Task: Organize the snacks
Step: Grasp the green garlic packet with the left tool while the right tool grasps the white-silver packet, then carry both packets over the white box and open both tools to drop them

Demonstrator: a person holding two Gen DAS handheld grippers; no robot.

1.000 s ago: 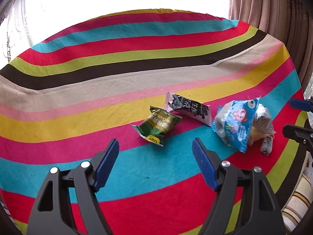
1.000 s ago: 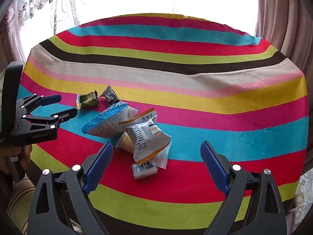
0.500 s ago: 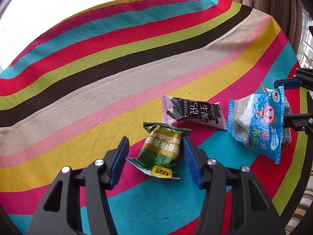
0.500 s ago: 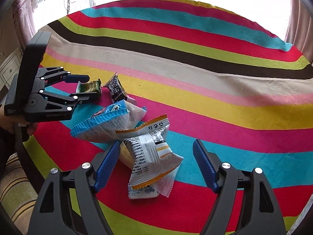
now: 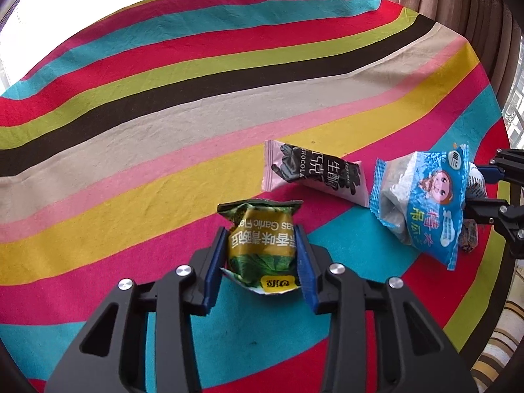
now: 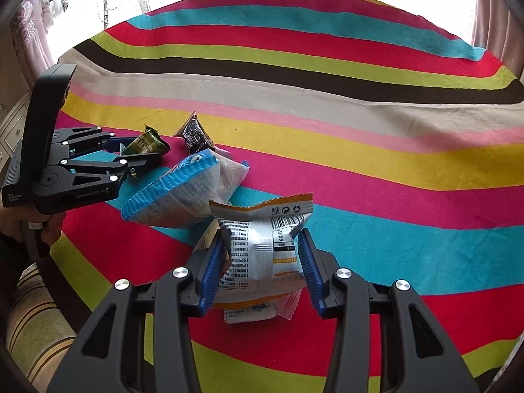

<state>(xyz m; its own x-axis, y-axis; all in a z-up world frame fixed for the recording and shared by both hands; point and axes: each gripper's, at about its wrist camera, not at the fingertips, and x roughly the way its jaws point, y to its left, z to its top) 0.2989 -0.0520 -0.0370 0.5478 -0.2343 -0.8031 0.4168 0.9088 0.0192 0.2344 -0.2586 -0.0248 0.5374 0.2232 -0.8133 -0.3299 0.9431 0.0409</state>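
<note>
Left gripper (image 5: 262, 255) just closing, blue pads pressed against both sides of the green garlic-pea packet (image 5: 260, 245) on the striped cloth (image 5: 196, 104), near the black chocolate bar wrapper (image 5: 314, 172) and the blue packet (image 5: 422, 203). Right gripper (image 6: 260, 262) likewise just closing, clamped on the silver-and-orange packet (image 6: 262, 249) atop a small pile, beside the blue packet, with the left gripper visible at the left edge.
</note>
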